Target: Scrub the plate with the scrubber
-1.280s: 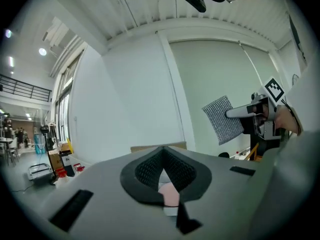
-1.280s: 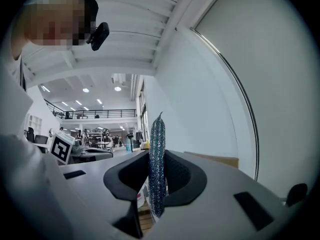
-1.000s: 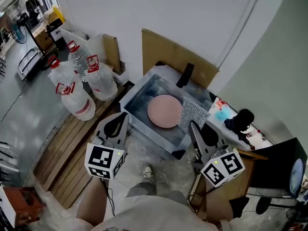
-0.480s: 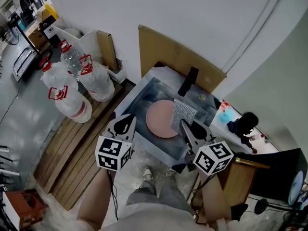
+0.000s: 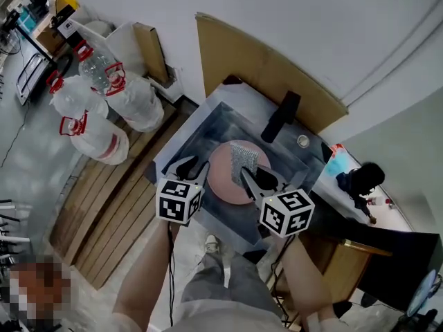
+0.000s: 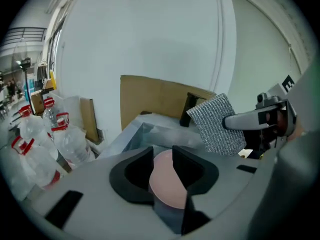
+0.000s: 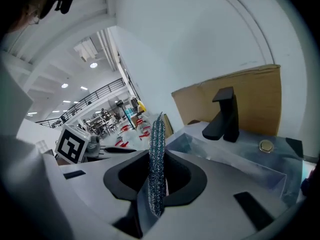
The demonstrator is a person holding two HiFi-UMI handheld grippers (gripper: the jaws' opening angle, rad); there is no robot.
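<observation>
A round pink plate (image 5: 220, 173) lies flat in the grey sink (image 5: 208, 125). My right gripper (image 5: 248, 177) is shut on a silver mesh scrubber (image 5: 243, 159), which stands up over the plate's right part. In the right gripper view the scrubber (image 7: 157, 134) is seen edge-on, pinched between the jaws. My left gripper (image 5: 190, 167) hovers over the sink's front left, beside the plate. Its jaws are opening, with nothing between them. The left gripper view shows the plate (image 6: 167, 186) lower down behind the gap, and the scrubber (image 6: 215, 124) to the right.
A black faucet (image 5: 280, 116) stands at the sink's back, with a cardboard sheet (image 5: 249, 61) against the wall behind it. Large water bottles (image 5: 104, 109) sit on the floor to the left beside a wooden pallet (image 5: 104, 213). A cluttered counter (image 5: 353, 178) lies to the right.
Both grippers moved forward over the sink. The scrubber went from the plate's right side to above the plate. The left jaws have parted.
</observation>
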